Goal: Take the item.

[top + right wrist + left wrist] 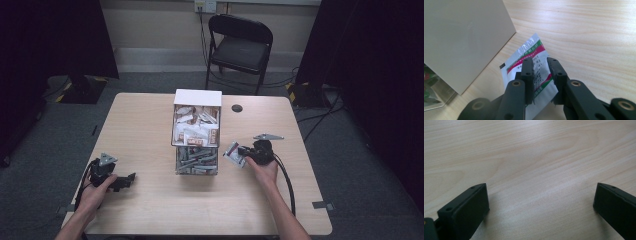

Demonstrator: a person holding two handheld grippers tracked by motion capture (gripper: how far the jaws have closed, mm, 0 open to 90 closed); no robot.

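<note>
The sachet [529, 65] sits just right of the clear organizer box [196, 132], between the jaws of the right gripper [539, 62], with a gap on each side of it. The jaws stand slightly apart, so the pads do not seem to press the packet; it looks freshly let go or about to be gripped, and I cannot tell which. Its lower edge appears to rest on the table [150, 200] beside the box.

My guess is that the work is moving sachets between the box and the tabletop. The box's upper tier is full of white packets and its lower tier of grey ones, so much is left.

The left gripper [540, 197], well to the left of the box, has its jaws spread wide over bare wood, idle.

The right gripper view gives the sachet's green and red print and the box's plain side wall. The high view gives the box's tiers and a folding chair [240, 47] beyond it.
</note>
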